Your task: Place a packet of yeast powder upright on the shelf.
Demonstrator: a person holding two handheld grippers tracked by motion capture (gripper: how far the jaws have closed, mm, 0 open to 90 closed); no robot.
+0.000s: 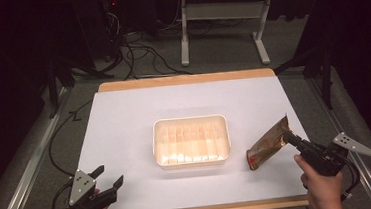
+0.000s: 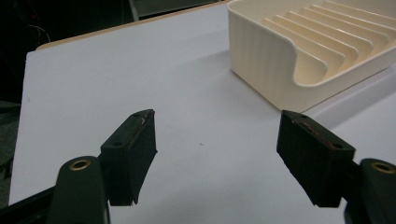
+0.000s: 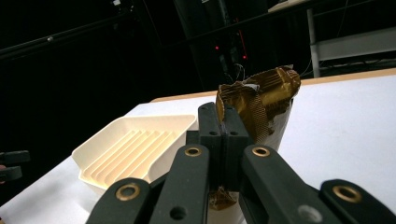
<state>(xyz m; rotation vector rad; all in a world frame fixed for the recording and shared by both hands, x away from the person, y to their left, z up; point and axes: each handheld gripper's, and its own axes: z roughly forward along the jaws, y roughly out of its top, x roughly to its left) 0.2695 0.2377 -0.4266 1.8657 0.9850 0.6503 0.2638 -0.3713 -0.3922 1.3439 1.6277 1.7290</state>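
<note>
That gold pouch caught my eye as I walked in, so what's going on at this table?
A person works with two handheld grippers. The right gripper has its jaws shut on a crinkled gold pouch, held just right of the cream slotted tray, which sits mid-table with nothing in it. The left gripper rests near the table's front left corner, jaws open and holding nothing.

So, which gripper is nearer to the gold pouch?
Right. The right gripper is shut on the gold pouch, right of the cream tray. The left gripper waits open at the table's near left corner.
</note>
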